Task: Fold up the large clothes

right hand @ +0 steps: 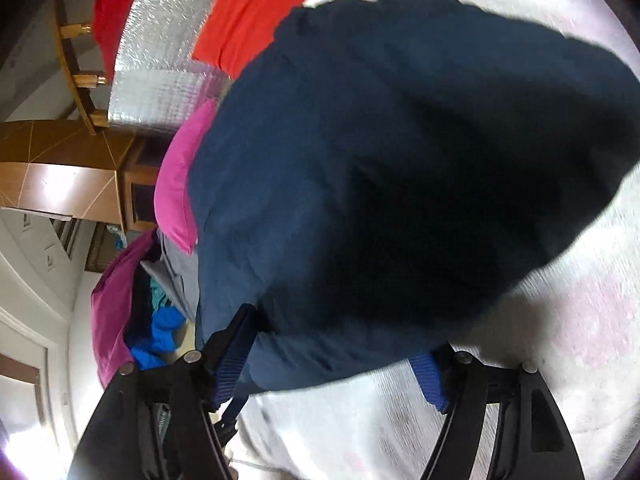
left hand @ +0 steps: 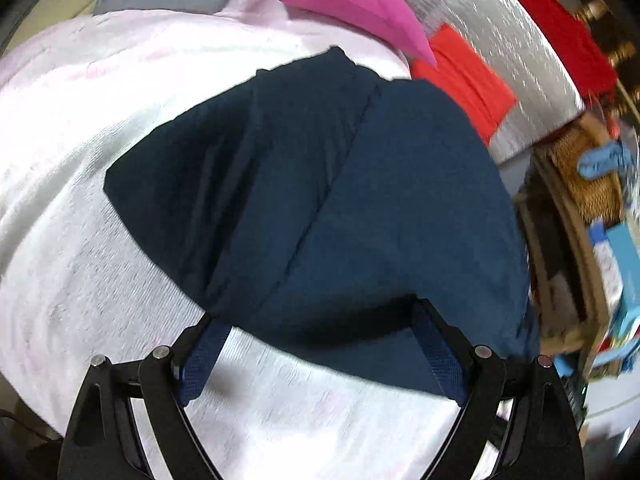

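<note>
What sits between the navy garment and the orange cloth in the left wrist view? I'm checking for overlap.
In the left wrist view, the pink cloth's tip pokes between the navy garment and the orange cloth, over pale bedding.

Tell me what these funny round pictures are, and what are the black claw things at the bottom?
Those claws are grippers, tools with two fingers that a person holds, one in each hand. Each carries a small camera looking out along its fingers, which bends the picture round. One picture comes from the left gripper, the other from the right gripper. Both look down at a dark blue garment lying on a pale pink cloth that covers the surface. Both grippers stand open with the garment's near edge between their fingers, and nothing is pinched. Farther off lie a pink piece, an orange-red piece and a shiny silver sheet.
</note>
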A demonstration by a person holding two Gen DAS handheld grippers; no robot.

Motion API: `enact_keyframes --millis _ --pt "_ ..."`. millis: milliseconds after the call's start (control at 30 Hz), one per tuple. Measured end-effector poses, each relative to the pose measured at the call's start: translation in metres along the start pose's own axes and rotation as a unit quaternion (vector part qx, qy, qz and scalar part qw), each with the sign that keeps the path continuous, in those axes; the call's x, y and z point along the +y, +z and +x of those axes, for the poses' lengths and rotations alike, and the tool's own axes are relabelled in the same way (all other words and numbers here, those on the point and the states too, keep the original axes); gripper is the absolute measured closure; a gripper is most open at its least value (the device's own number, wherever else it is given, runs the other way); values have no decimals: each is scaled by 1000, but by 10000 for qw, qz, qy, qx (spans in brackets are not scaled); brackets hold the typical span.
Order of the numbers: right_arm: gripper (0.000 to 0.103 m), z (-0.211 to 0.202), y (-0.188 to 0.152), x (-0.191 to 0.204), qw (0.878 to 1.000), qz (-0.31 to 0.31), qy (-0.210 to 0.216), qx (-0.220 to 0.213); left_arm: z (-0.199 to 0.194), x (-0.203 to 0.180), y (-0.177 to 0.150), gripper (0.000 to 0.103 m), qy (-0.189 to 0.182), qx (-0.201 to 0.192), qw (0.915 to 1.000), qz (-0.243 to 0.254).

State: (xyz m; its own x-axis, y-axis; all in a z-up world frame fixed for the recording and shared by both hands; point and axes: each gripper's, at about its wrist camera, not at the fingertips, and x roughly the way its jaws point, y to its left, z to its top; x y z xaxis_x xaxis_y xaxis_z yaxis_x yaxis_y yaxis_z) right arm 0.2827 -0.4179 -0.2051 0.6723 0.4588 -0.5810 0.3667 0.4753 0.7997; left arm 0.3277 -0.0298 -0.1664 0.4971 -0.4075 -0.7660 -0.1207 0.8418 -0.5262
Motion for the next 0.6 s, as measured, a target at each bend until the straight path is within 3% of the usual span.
enact_keyframes --millis 33,167,233,367,533,600 --pt "29 1 0 2 10000 -61 -42 -48 2 -1 0 12 -11 -47 10000 -64" --pt "52 -3 -1 11 9978 -456 -315 -352 -8 -4 0 39 73 -458 9989 -18" --pt "57 -8 -2 21 9952 -727 -383 -532 -8 -2 -3 45 90 -565 9983 73" --pt "58 -9 -2 26 9923 -963 -522 -574 0 -3 0 42 260 -426 9986 174" --pt "54 -10 6 8 9981 -501 -309 -177 3 3 6 26 361 -139 9992 86" --pt "50 -18 8 1 9990 -357 -234 -105 -5 10 10 26 334 -140 9993 -62"
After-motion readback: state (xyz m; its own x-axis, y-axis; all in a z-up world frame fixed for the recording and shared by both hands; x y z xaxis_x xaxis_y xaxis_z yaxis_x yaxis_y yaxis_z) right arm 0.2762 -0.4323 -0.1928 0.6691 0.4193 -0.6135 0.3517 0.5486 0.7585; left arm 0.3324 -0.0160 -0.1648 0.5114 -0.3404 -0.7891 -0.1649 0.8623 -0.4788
